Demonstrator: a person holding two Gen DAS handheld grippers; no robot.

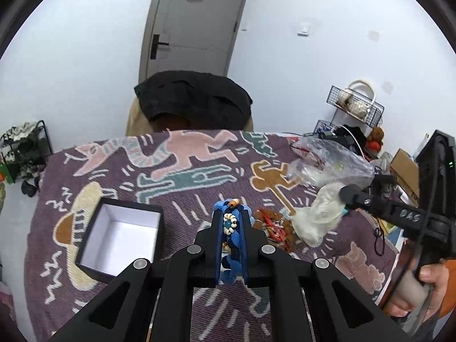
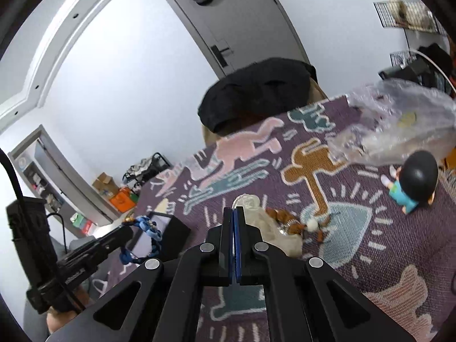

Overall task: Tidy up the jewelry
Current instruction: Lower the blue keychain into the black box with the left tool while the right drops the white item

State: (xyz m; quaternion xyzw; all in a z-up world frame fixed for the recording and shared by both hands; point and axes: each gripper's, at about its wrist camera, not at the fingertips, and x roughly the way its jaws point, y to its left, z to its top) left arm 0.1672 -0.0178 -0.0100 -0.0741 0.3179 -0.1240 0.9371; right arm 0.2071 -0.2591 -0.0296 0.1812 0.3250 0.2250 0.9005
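Observation:
My left gripper (image 1: 231,213) is shut on a blue braided bracelet (image 1: 229,222) with white and orange beads, held above the patterned cloth, right of an open black box (image 1: 121,235) with a white inside. The bracelet (image 2: 148,229) and the left gripper (image 2: 125,232) also show in the right wrist view, near the box (image 2: 173,232). My right gripper (image 2: 234,213) is shut; it also shows in the left wrist view (image 1: 349,193), and a clear plastic pouch (image 1: 316,218) hangs at its tip. Red-brown beaded jewelry (image 1: 275,226) lies on the cloth beside the pouch (image 2: 270,228).
A purple cloth (image 1: 199,176) with figures covers the table. A crumpled clear plastic bag (image 1: 327,162) lies at the back right. A small figurine (image 2: 413,182) with a black head stands at the right. A chair with a black garment (image 1: 193,99) stands behind the table.

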